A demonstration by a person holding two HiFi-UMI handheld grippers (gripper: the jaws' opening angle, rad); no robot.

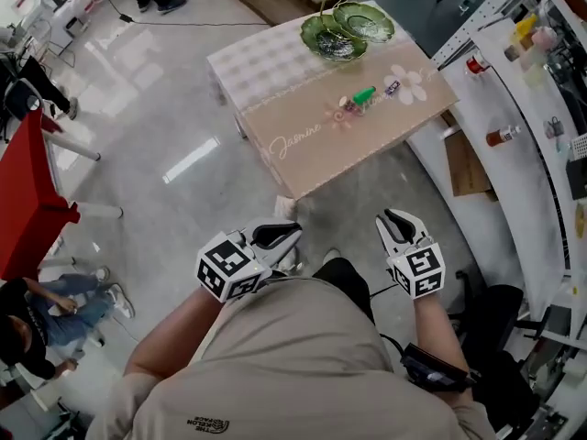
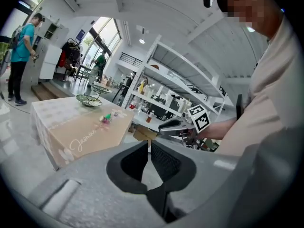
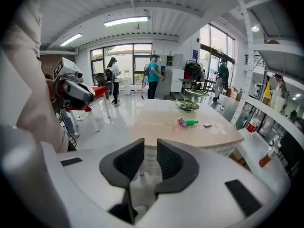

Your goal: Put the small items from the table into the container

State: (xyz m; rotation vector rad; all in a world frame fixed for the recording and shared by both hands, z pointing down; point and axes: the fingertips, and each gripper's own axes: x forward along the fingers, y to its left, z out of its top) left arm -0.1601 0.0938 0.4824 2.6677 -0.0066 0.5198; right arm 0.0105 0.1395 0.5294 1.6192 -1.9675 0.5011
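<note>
the person stands well back from the table [image 1: 303, 149], so nothing of the task is in reach yet, and both tools are carried low against the body, pointing toward the table, which looks like a walk-up rather than a reach. the left gripper [image 1: 293, 232] has its pads all but together with nothing between them; the right gripper [image 1: 391, 216] has its pads a little apart, and it too is empty, probably made ready for a first pick. the small items lie in a loose cluster on the plain brown stretch of the table, near its right edge: a green piece [image 1: 365, 94], a pink piece [image 1: 347, 105] just beside it, and a small purple piece [image 1: 393, 87] a little apart toward that edge. the container looks to be the green tiered dish stand [image 1: 334, 51] at the far end of the table, on the checked part of the cloth. from here none of the small items shows in its dishes, though their glossy pattern makes it hard to tell. the job seems not yet begun.
</note>
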